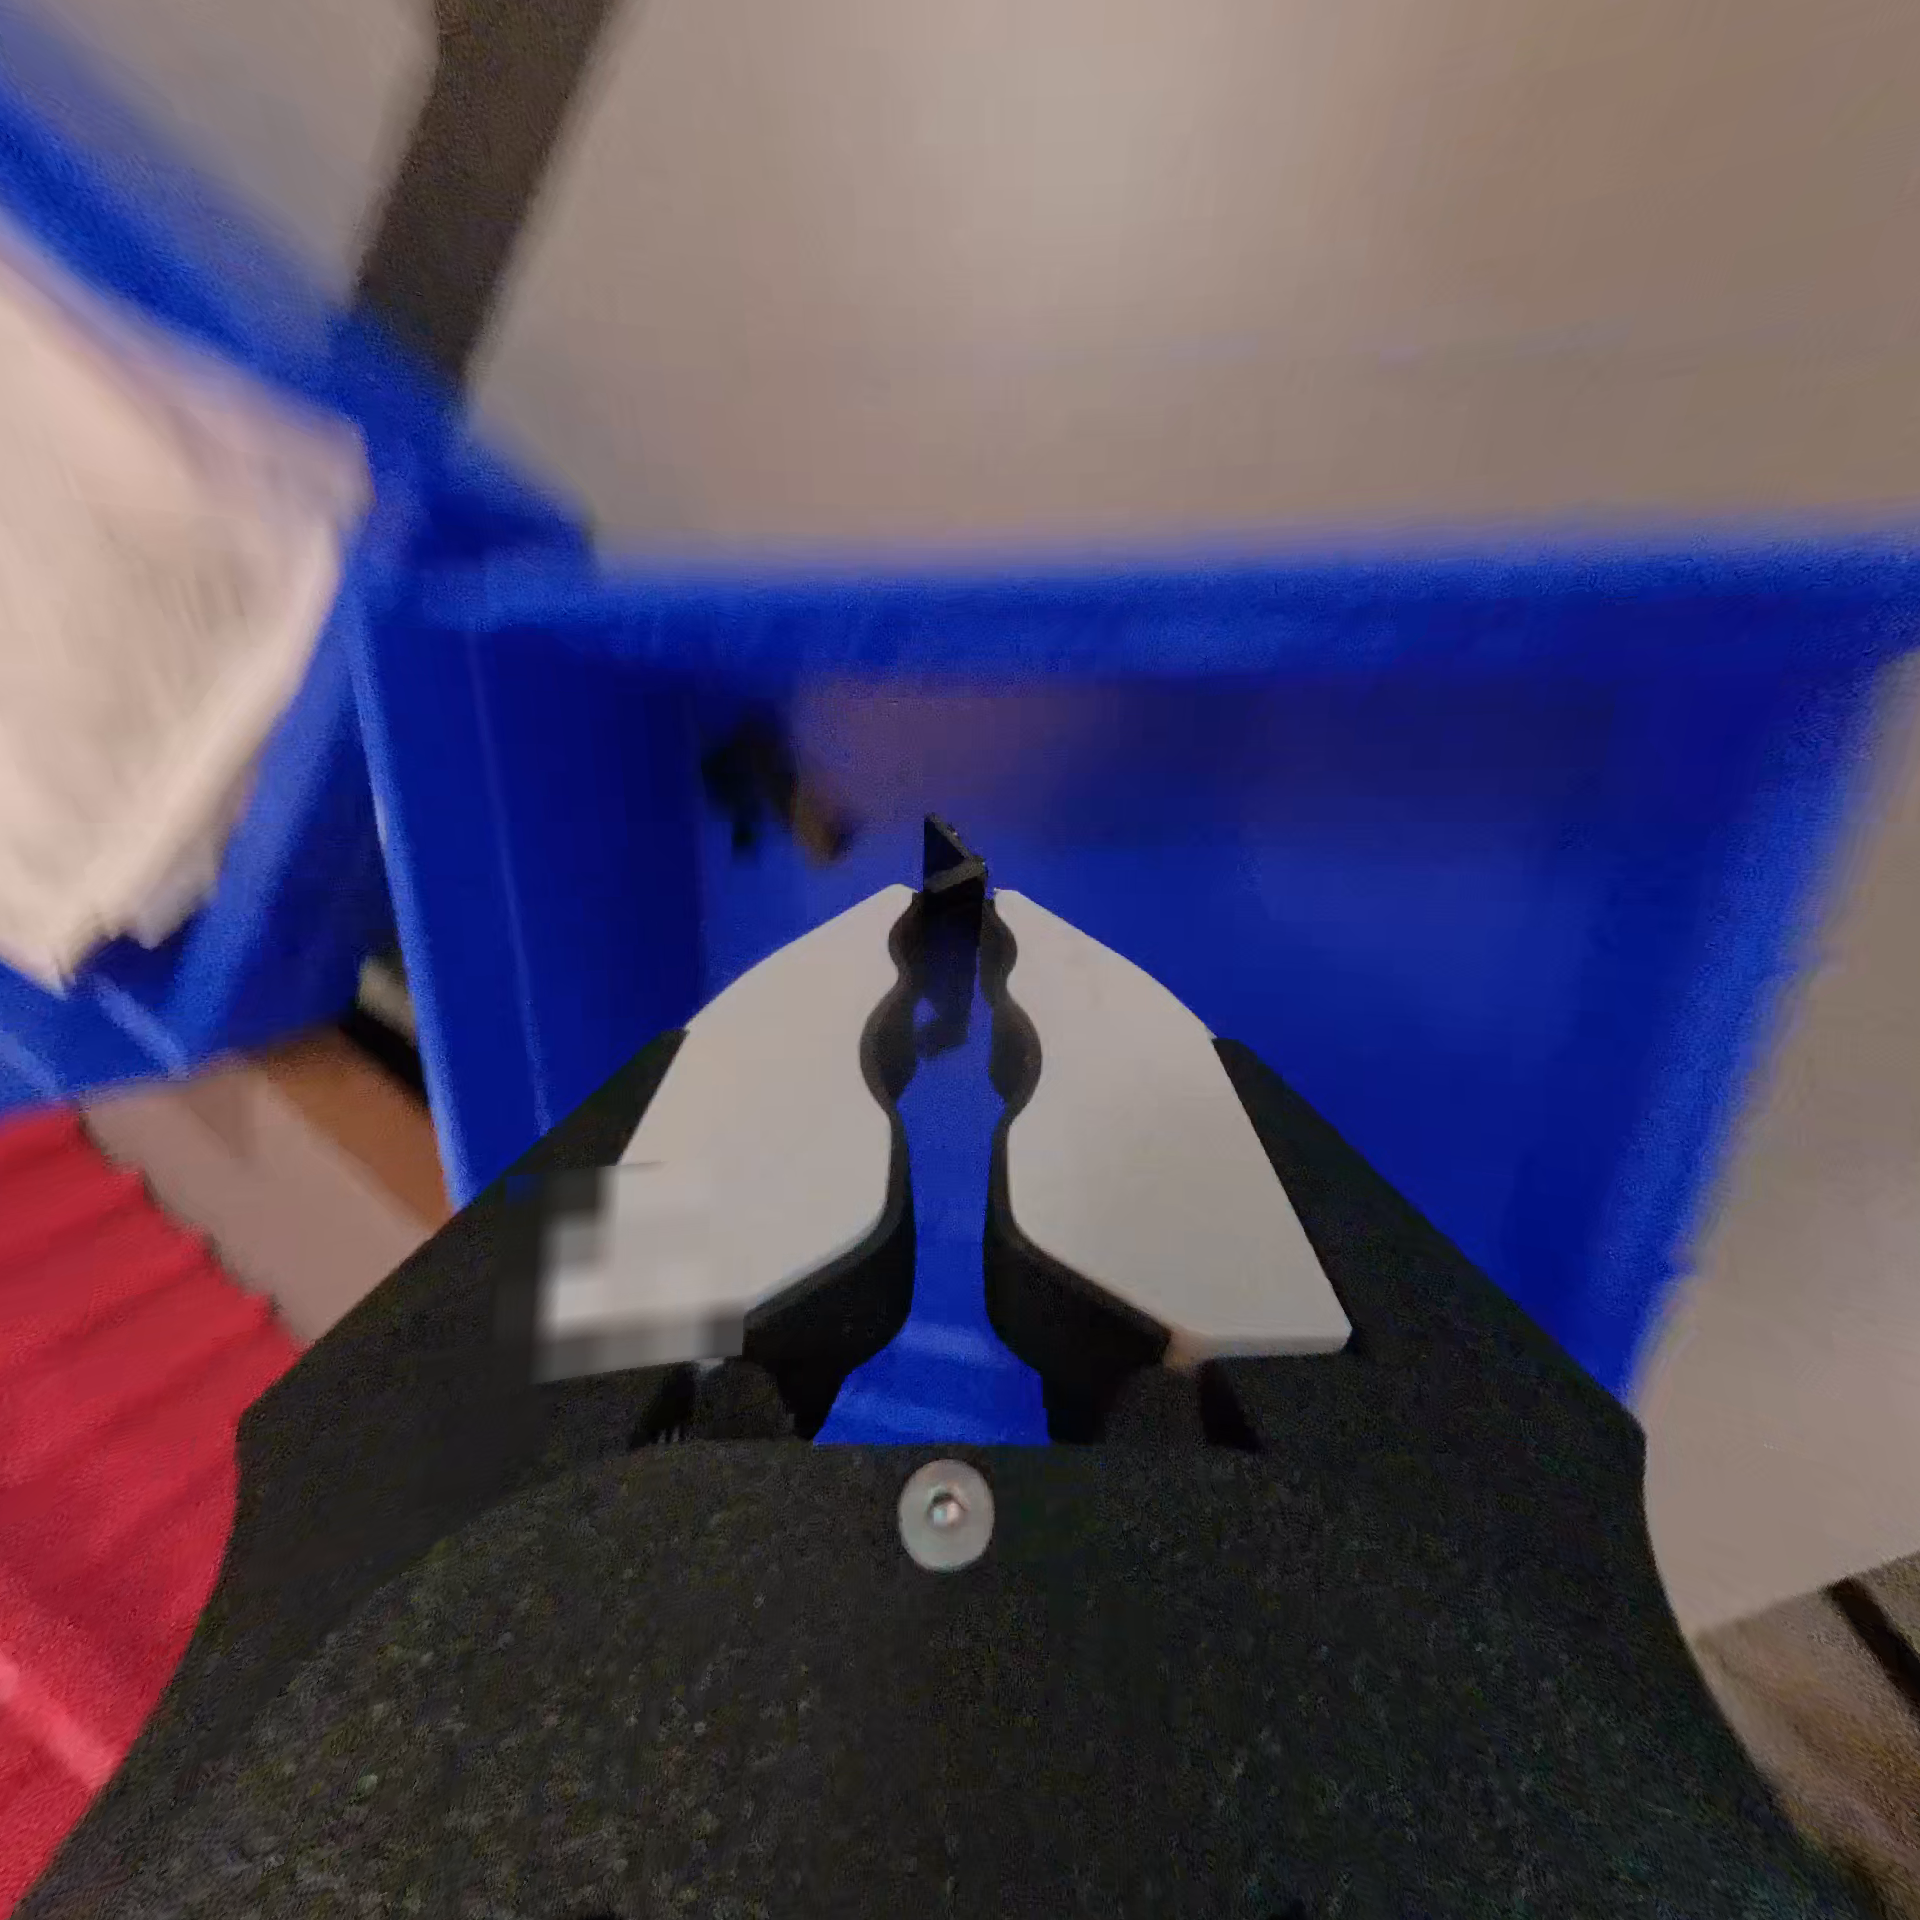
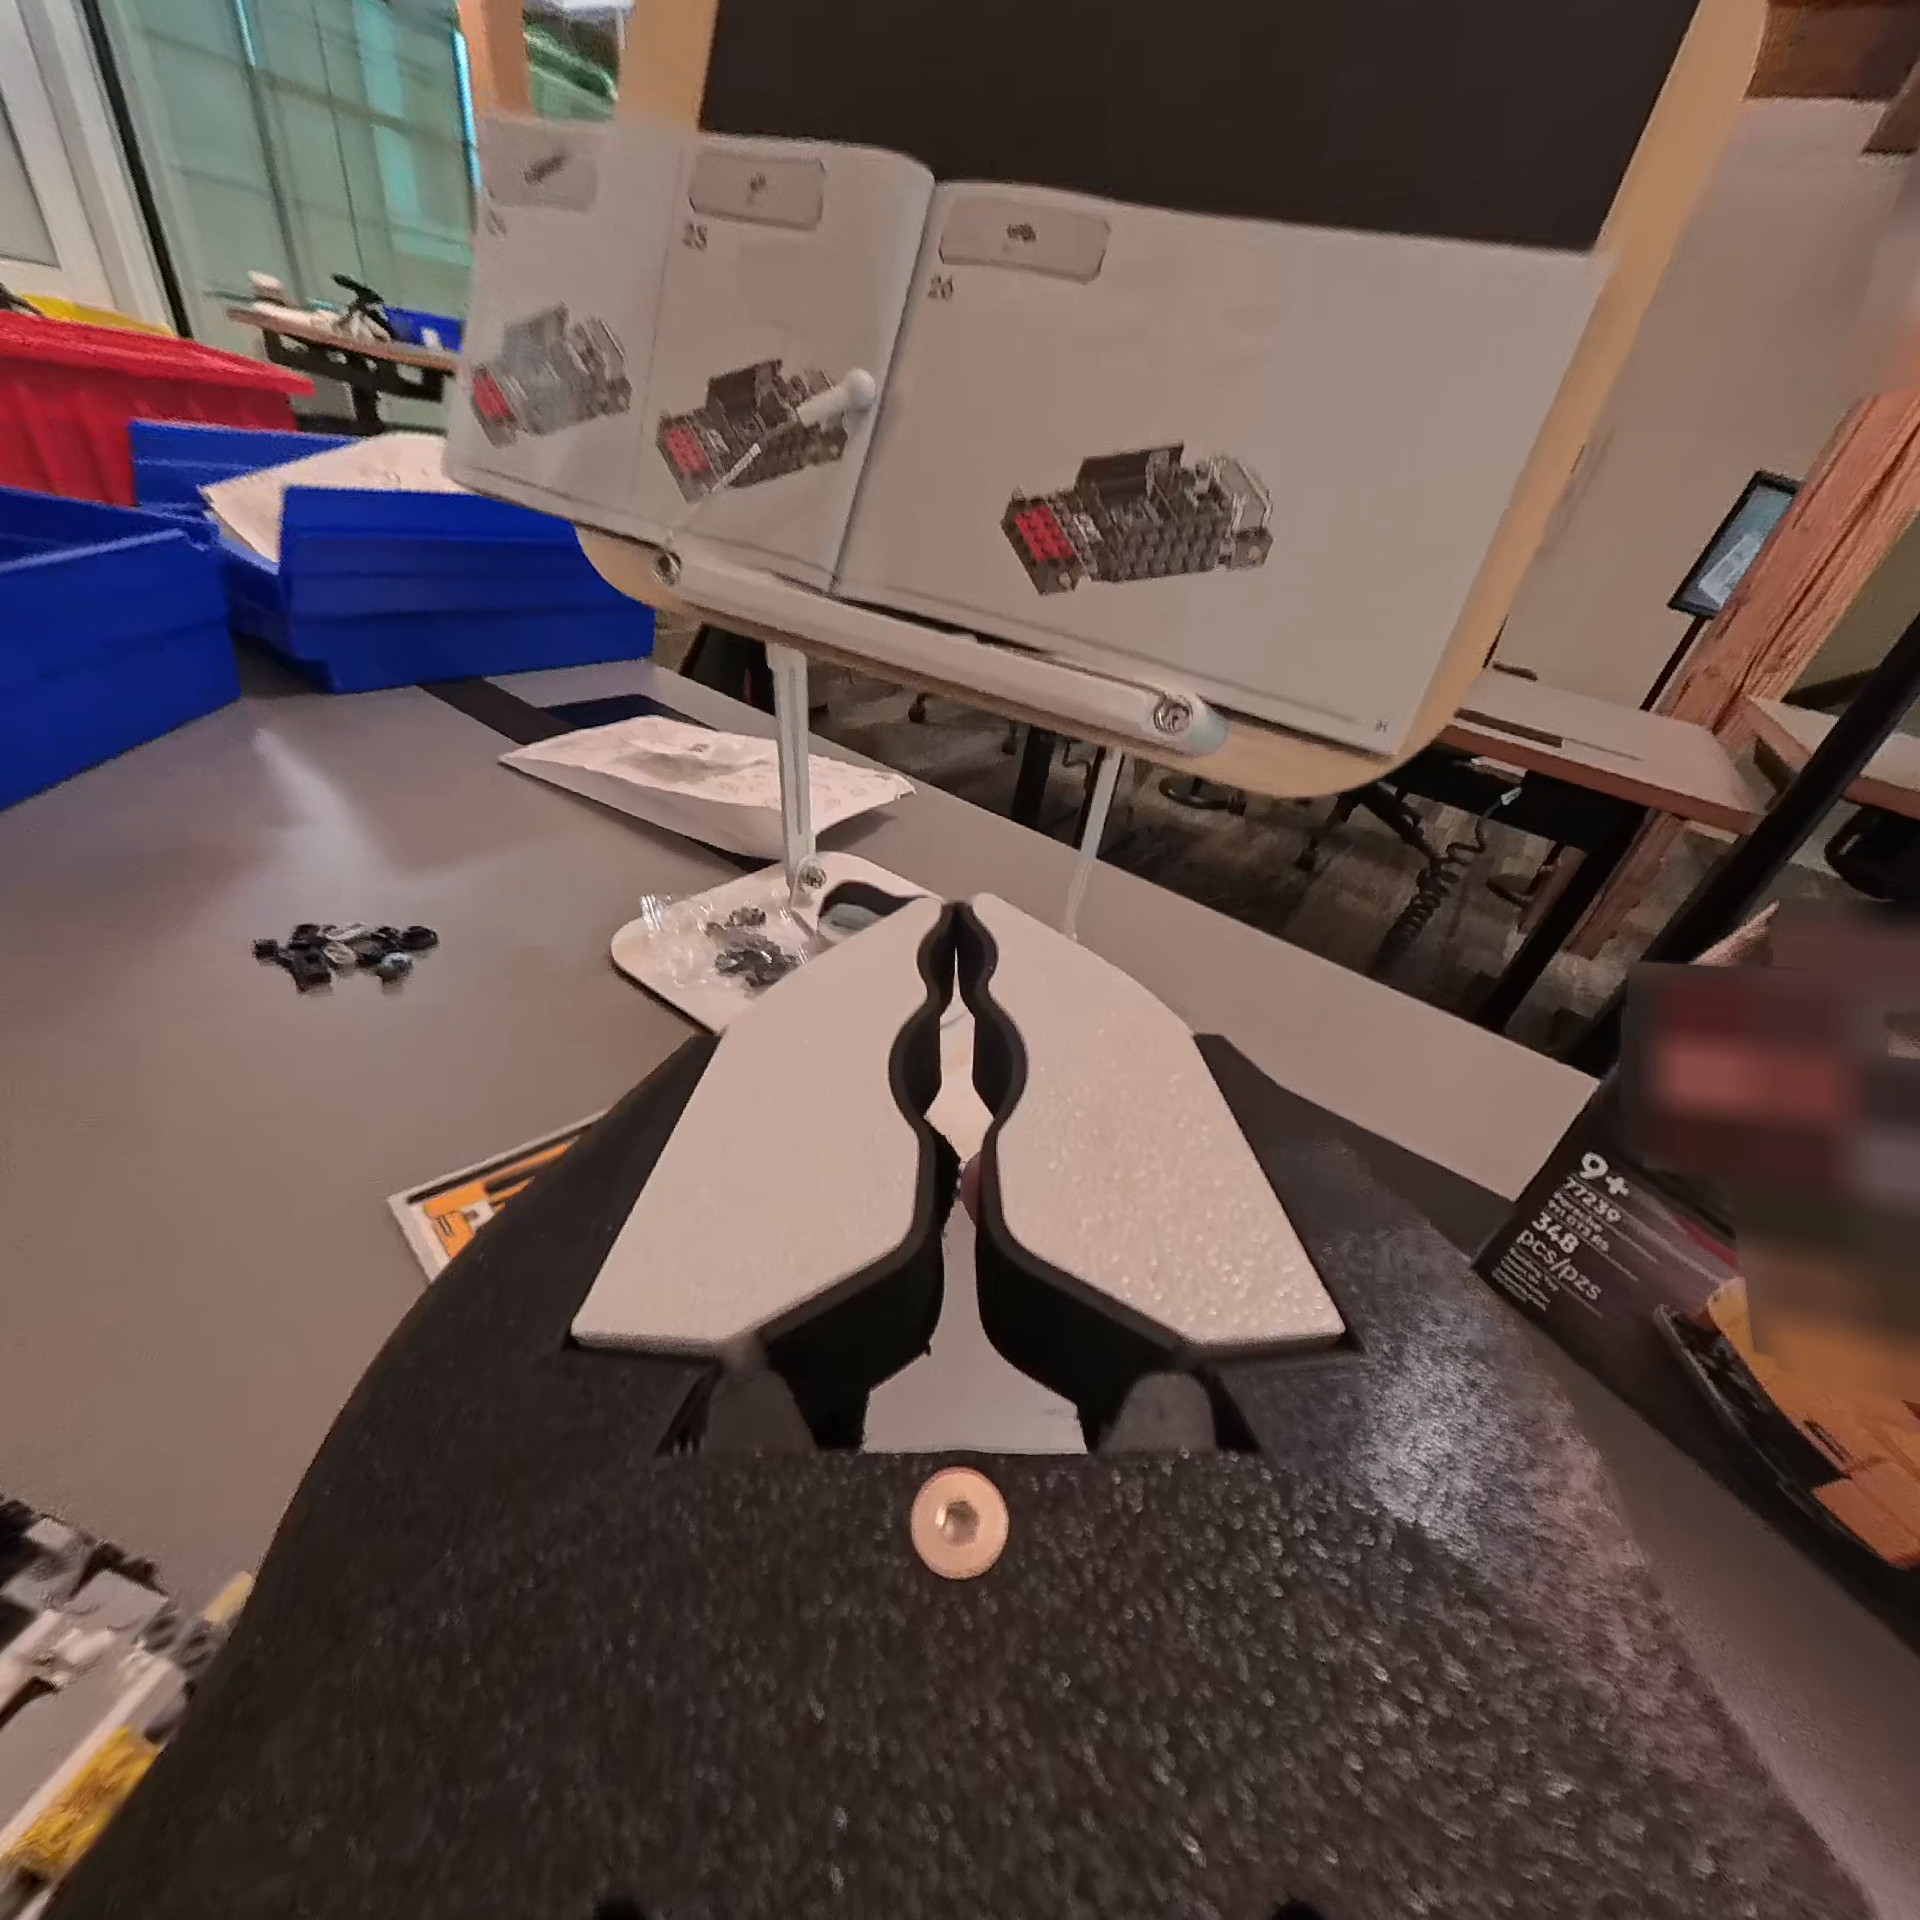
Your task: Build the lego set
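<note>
In the left wrist view my left gripper (image 1: 951,899) is shut on a small black lego piece (image 1: 948,862), which sticks out past the fingertips over the inside of a blue bin (image 1: 1351,883). A few dark pieces (image 1: 774,784) lie blurred in the bin behind it. In the right wrist view my right gripper (image 2: 956,914) is shut with nothing between its tips, above the grey table (image 2: 260,1039). The open instruction booklet (image 2: 1039,447) stands on a holder ahead of it. A part-built grey and black model (image 2: 73,1662) shows at the lower left edge.
A pile of small dark pieces (image 2: 348,951) lies on the table at left. A clear bag of pieces (image 2: 717,940) sits on the holder's white base. Stacked blue bins (image 2: 416,592) and a red bin (image 2: 114,405) stand at far left. The set's box (image 2: 1714,1299) is at right. There is about 55 centimetres between the tips of the two grippers.
</note>
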Available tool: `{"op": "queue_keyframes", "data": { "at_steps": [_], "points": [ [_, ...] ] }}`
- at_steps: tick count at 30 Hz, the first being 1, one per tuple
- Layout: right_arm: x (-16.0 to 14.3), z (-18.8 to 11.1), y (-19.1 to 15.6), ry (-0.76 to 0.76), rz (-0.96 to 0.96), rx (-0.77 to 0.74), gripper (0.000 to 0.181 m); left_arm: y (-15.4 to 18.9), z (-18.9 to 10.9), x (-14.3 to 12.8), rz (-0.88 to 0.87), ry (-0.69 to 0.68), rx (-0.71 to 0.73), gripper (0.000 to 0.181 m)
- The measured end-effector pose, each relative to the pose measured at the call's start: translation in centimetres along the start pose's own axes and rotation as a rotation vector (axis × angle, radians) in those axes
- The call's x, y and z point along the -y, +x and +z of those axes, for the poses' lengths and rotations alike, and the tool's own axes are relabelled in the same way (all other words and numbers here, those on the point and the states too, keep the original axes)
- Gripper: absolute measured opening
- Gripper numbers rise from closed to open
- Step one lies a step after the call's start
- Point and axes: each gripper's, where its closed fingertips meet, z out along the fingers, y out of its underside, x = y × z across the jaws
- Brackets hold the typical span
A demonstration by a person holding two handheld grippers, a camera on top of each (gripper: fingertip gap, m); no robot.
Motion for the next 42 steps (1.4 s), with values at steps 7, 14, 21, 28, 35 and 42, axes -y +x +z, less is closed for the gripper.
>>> {"op": "queue_keyframes", "data": {
  "at_steps": [7,14,21,28,35,42],
  "points": [
    [1.6,-0.1,-2.6,0.019,-0.043,0.081,0.000,20.8,-3.8,19.0,0.460,0.393,0.014,0.009],
    [2.0,-0.9,-2.8,0.007,-0.053,0.088,0.000,31.9,6.2,25.3,0.657,0.326,-0.001,0.009],
    [-2.2,-2.7,-5.5,-0.173,-0.065,0.280,0.000,35.8,6.6,24.2,0.623,0.326,-0.234,0.031],
    [-6.3,-2.4,-8.3,-0.354,-0.031,0.429,0.018,29.9,-1.6,23.8,0.275,0.599,-0.344,0.045],
    [-12.6,1.2,-11.0,-0.689,-0.134,0.595,0.069,14.8,-5.6,14.8,-0.043,0.562,0.053,0.038],
    [-14.3,4.6,-11.9,-0.931,-0.221,0.730,0.076,5.6,-6.7,3.7,-0.322,0.414,0.222,0.033]
  ]
}}
